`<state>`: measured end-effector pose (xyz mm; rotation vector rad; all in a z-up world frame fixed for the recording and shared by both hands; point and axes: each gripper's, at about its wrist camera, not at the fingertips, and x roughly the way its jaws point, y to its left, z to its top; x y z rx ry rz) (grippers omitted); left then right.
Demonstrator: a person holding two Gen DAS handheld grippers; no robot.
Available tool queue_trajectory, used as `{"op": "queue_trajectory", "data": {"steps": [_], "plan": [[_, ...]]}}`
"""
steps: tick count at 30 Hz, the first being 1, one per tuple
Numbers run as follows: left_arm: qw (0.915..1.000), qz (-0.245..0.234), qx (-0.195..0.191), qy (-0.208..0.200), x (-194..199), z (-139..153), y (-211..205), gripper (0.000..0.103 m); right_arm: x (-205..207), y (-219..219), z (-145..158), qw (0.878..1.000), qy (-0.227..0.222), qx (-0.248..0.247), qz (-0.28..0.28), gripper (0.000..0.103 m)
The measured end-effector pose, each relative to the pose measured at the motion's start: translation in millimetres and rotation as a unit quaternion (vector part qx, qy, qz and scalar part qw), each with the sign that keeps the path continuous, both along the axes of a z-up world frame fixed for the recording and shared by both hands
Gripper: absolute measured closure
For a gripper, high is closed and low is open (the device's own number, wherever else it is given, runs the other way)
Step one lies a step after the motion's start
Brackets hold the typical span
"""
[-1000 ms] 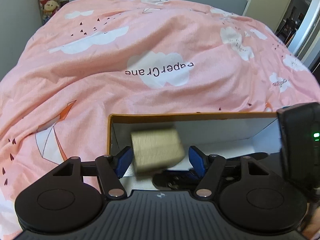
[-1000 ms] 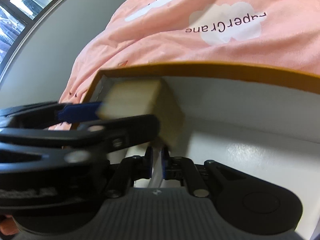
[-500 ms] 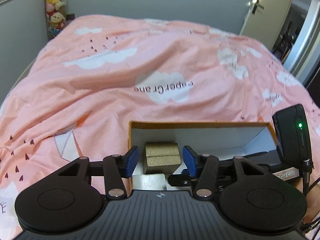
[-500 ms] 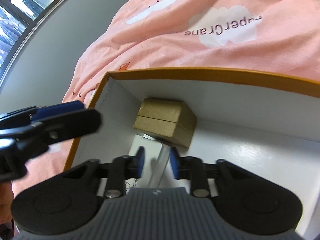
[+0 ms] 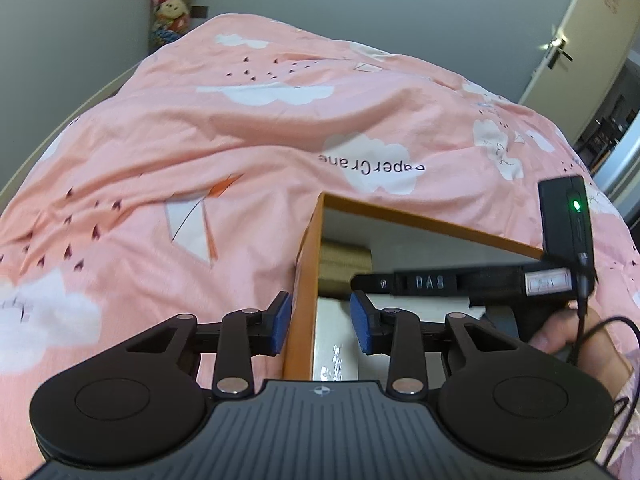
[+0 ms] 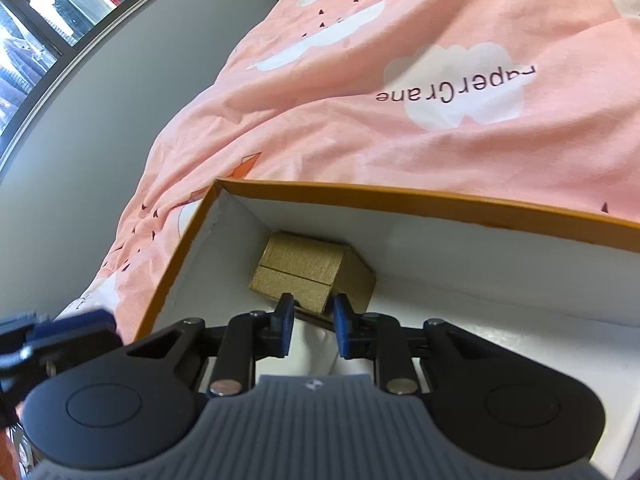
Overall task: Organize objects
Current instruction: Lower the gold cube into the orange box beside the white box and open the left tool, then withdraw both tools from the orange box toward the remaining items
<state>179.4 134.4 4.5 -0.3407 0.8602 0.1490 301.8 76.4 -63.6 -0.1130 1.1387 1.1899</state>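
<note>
1. Left wrist camera looks forward, close over the left wall of the orange-rimmed white cardboard box [image 5: 306,280].
2. Right wrist camera looks down into that box [image 6: 400,196].
3. Both views share the pink cloud-print bedspread [image 5: 240,140] and the small brown cardboard carton [image 6: 312,272].

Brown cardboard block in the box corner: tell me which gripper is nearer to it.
Right. The right gripper is inside the orange box, fingertips just short of the brown block. The left gripper straddles the box's side wall, farther back.
</note>
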Motion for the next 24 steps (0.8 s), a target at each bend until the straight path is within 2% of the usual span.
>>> {"op": "queue_trajectory", "data": {"steps": [6,11,19,24], "plan": [[0.9999,0.008,-0.007,-0.003,-21.8,-1.9,-5.5,0.062,-5.0,4.7,-0.3,1.0,-0.001,-0.005,0.003,0.081],[0.9998,0.004,-0.009,-0.016,-39.9,6.5,-17.7,0.063,-17.7,-8.4,17.3,1.0,-0.013,-0.004,0.01,0.081],[0.9992,-0.01,-0.033,-0.021,-79.3,15.3,-44.2,0.064,-70.2,-72.3,62.3,0.997,-0.055,0.04,0.025,0.08],[0.9977,-0.026,-0.062,-0.007,-101.4,7.6,-60.3,0.064,-107.0,-117.7,80.7,0.995,-0.085,0.053,0.021,0.077]]}}
